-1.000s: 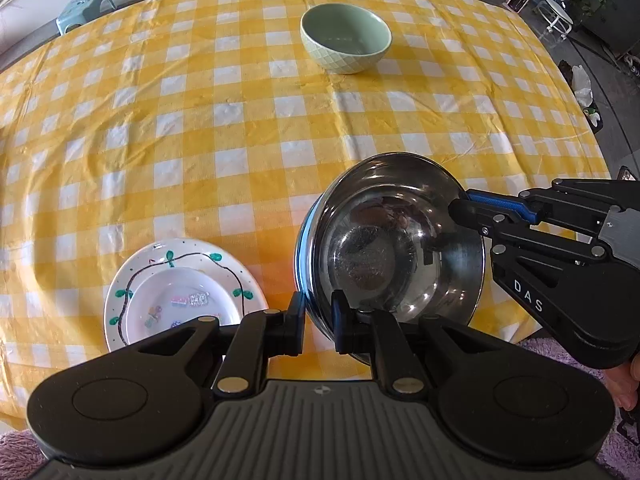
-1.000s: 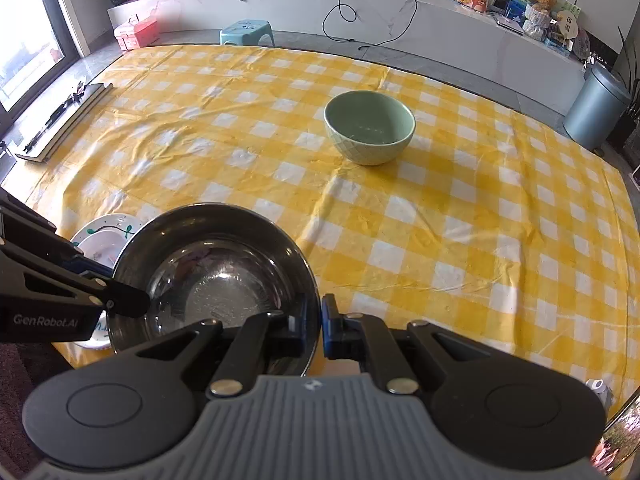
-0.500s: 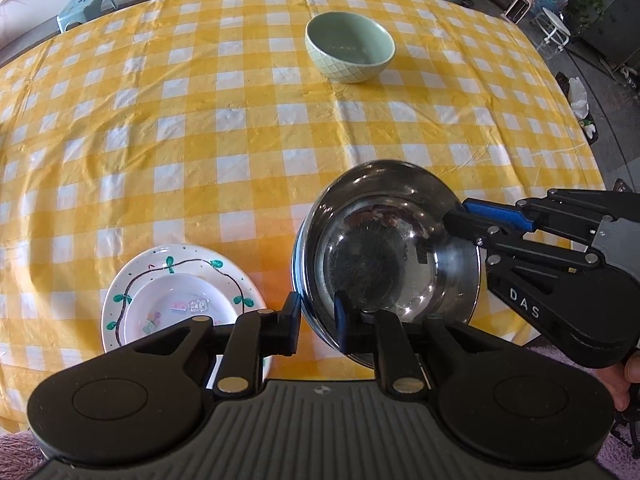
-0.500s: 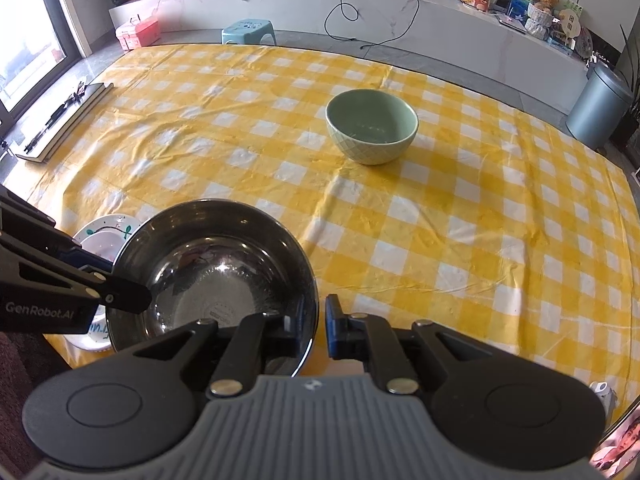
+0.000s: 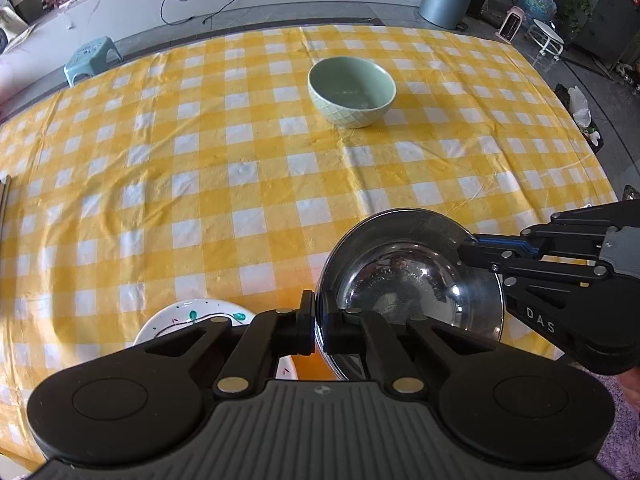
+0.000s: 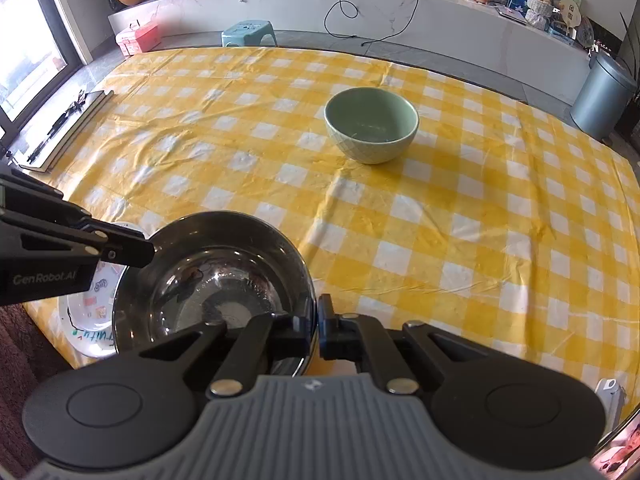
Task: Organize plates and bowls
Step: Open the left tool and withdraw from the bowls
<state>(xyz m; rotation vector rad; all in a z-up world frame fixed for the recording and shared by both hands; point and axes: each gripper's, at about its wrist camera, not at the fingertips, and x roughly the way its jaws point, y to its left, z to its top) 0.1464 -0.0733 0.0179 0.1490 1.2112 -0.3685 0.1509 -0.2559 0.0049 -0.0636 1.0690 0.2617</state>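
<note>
A shiny steel bowl (image 5: 408, 280) is held above the table's near edge by both grippers. My left gripper (image 5: 318, 326) is shut on its left rim, and my right gripper (image 6: 316, 330) is shut on its right rim; the bowl also shows in the right wrist view (image 6: 208, 280). A white plate with green dots (image 5: 192, 320) lies on the cloth just left of the bowl, partly hidden by my left gripper; it also shows in the right wrist view (image 6: 90, 312). A pale green bowl (image 5: 352, 92) stands upright farther back, also in the right wrist view (image 6: 372, 124).
The table carries a yellow and white checked cloth (image 5: 200, 184). A grey bin (image 6: 604, 96) and a blue stool (image 6: 248, 32) stand on the floor beyond it. A flat board (image 6: 64, 132) lies at the left edge.
Both grippers have lifted the steel bowl and drawn back toward the near edge; the view now tilts up, showing more of the far table and the room.
</note>
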